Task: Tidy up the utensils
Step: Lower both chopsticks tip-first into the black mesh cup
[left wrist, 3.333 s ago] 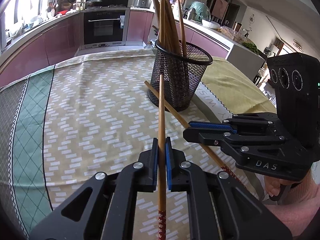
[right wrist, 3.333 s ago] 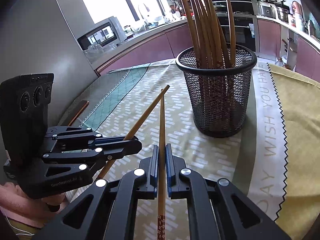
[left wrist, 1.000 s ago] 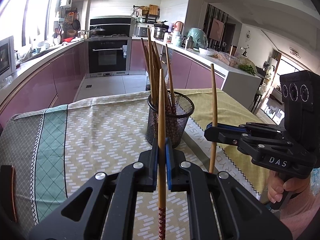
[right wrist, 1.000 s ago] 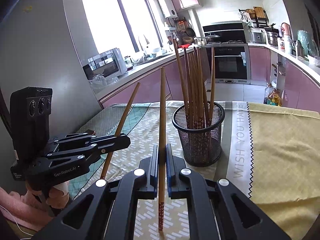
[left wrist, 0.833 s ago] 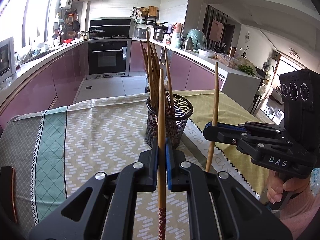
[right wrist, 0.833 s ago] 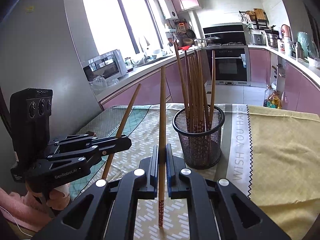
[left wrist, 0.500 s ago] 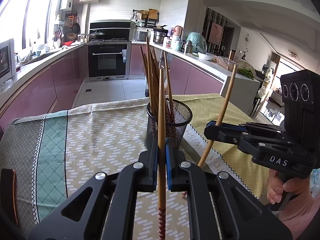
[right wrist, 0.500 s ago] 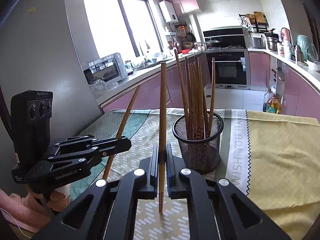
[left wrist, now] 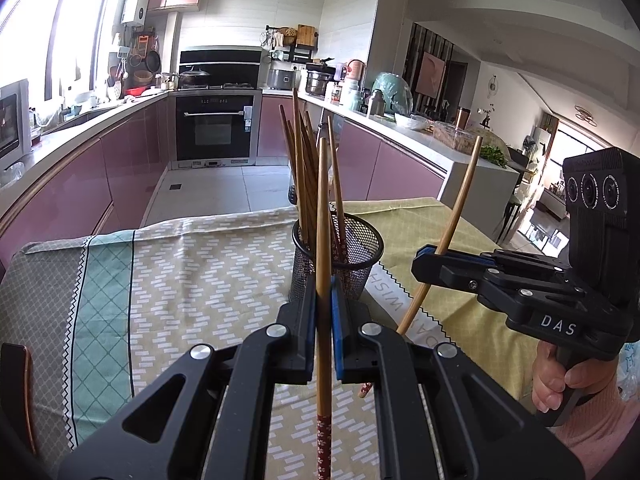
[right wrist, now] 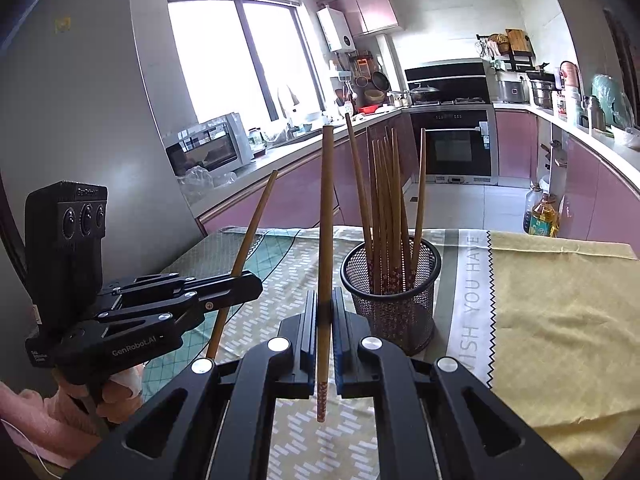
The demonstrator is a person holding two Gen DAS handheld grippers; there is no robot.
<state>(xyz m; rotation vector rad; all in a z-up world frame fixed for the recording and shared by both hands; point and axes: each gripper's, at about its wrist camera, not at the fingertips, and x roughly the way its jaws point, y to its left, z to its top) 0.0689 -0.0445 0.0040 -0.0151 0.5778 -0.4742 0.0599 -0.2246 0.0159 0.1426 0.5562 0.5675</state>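
Chopstick (left wrist: 323, 216) clamped upright between the closed pads of the left gripper (left wrist: 323, 336), patterned red end hanging below the jaws, plain end rising in front of the basket. Second chopstick (right wrist: 326, 216) pinched the same way in the right gripper (right wrist: 323, 336), jaws fully shut on it, decorated tip dangling clear of the cloth. Gripped near the lower third, probably so each long plain end stands free and the sticks can be lowered patterned end first, matching those already stored. Seen from the left wrist, the right-hand stick leaning outward rather than plumb; likely to need straightening before going in.

Just beyond both grippers, mesh basket (right wrist: 391, 280) standing on the patterned tablecloth (left wrist: 200, 280), already holding a bundle of stored chopsticks (right wrist: 384, 200) fanned against the rim. Both held sticks near the basket but not over its mouth. Fanned bundle probably the main obstacle: little open room at the rim, and two grippers side by side could crowd each other.

Further out, a dark wooden edge (left wrist: 16, 392) at the table's near left corner, a person's hand (left wrist: 560, 376) on the right handle, pink kitchen cabinets, oven and microwave well apart.
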